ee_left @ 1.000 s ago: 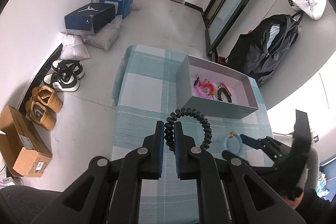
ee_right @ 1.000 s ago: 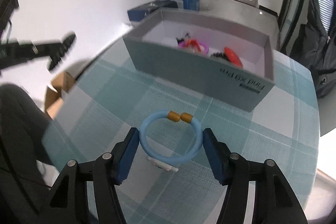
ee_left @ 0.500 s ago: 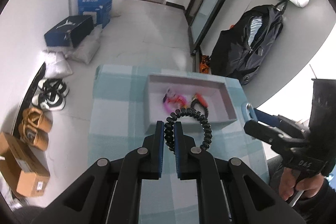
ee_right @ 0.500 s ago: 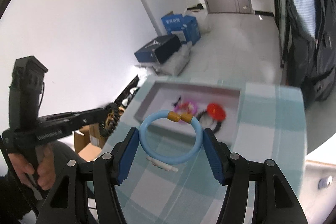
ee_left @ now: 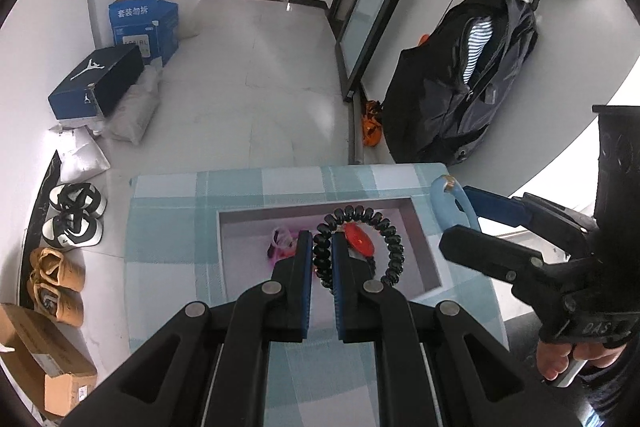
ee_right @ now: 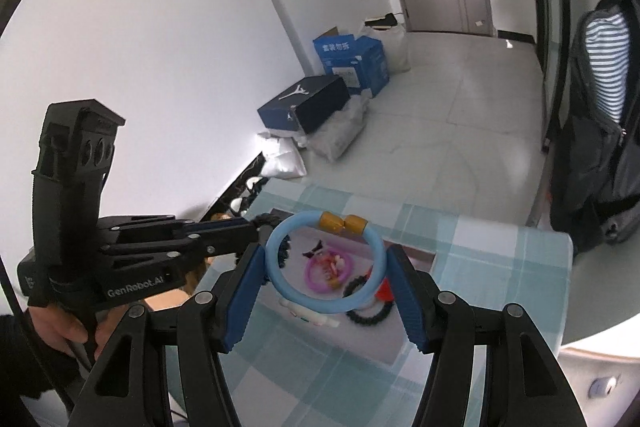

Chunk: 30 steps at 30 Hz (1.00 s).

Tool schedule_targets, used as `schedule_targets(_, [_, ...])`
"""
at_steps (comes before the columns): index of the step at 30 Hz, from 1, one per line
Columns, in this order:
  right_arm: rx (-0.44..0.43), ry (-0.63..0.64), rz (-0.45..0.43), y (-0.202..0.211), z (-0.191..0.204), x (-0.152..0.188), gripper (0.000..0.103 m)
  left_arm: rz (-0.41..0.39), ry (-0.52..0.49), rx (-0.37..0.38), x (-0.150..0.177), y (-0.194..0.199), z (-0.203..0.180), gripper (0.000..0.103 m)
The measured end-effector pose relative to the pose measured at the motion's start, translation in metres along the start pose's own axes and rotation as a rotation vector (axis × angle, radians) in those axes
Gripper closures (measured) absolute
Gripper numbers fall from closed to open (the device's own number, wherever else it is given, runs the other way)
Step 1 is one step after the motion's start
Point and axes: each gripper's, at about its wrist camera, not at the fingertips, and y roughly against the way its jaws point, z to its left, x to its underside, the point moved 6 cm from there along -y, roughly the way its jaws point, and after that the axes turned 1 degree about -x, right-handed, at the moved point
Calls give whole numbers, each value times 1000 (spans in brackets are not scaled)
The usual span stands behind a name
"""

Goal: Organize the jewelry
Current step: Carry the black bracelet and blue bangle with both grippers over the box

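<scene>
Left gripper (ee_left: 321, 261): jaws pressed together, pinching black beaded coil bracelet (ee_left: 390, 233) at one side, loop hanging over open grey rectangular cardboard box (ee_left: 424, 247) near table's far edge. Right gripper (ee_right: 326, 269): pads pinching pale blue rubbery ring bracelet with gold clasp (ee_right: 326, 303) across its width, above box's right side. Both likely light, springy; coil flexes, so grip band itself, not clasp. Pink ring (ee_right: 316, 275) and red piece (ee_left: 360, 241) lie inside the box.

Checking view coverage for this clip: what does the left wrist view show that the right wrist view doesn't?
Only the left wrist view: sneakers by the wall, a cardboard box, an orange item on the floor. Only the right wrist view: the left gripper's handle with the hand on it. Both: the grey box, the black coil bracelet in the left gripper, the blue bangle in the right gripper.
</scene>
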Motion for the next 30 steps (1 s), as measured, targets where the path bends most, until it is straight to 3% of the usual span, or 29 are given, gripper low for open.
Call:
schedule_targets(13, [-7,-52,99,-46,-32,16,42,56,34,10,-2,-36,7,98])
schedule_targets(27, [-7,-93,126,-59,-41,19,40,100,65,23,-1,-48,10,97])
schedule_targets(30, [-20,-103,124,-58,-40,19,40,120,73,29,1,-49,11,79])
